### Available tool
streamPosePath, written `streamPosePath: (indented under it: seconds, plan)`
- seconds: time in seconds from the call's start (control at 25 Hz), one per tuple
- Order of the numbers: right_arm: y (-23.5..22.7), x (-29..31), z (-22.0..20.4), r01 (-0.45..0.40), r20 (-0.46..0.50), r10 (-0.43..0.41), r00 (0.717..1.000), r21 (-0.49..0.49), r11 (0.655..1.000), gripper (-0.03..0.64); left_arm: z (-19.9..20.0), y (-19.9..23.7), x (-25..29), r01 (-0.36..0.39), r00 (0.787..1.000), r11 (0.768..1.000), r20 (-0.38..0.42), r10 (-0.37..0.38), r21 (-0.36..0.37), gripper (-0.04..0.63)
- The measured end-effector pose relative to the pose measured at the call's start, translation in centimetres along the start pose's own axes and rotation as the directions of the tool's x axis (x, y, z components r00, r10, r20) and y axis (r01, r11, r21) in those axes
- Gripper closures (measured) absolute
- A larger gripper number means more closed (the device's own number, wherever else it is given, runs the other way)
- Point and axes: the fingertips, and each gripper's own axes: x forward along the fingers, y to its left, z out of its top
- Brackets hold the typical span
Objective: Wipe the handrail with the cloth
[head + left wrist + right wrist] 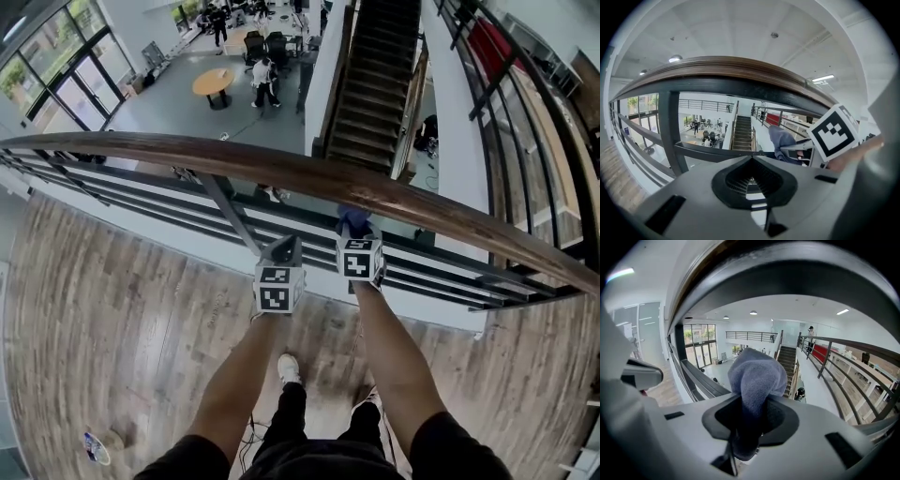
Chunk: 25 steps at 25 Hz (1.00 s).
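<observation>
The brown wooden handrail (pixel 309 173) curves across the head view from upper left to lower right. My right gripper (pixel 355 234) sits just under the handrail, shut on a blue-grey cloth (pixel 353 219) that bulges out past its jaws. In the right gripper view the cloth (pixel 757 376) fills the jaws, with the handrail (pixel 787 282) arching close overhead. My left gripper (pixel 286 247) hangs beside the right one, a little lower and to its left, shut with nothing in it. From the left gripper view the handrail (pixel 722 70) runs above and the cloth (pixel 780 139) shows to the right.
Black metal rails (pixel 141 192) and a slanted post (pixel 230 216) run under the handrail. Beyond lies an open atrium with a staircase (pixel 375 84), a round table (pixel 214 84) and people far below. I stand on wood flooring (pixel 103 309); a small object (pixel 94 448) lies at the lower left.
</observation>
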Motion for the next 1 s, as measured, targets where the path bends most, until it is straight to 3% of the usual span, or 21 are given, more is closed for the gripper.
streamPosePath:
  seconds: [1.0]
  plan:
    - [-21.8, -9.0, -8.0, 0.09, -0.006, -0.09, 0.996, 0.114, 0.989, 0.528, 0.7, -22.8, 6.2, 0.154, 0.987, 0.988, -0.056, -0.153, 0.022, 0.594]
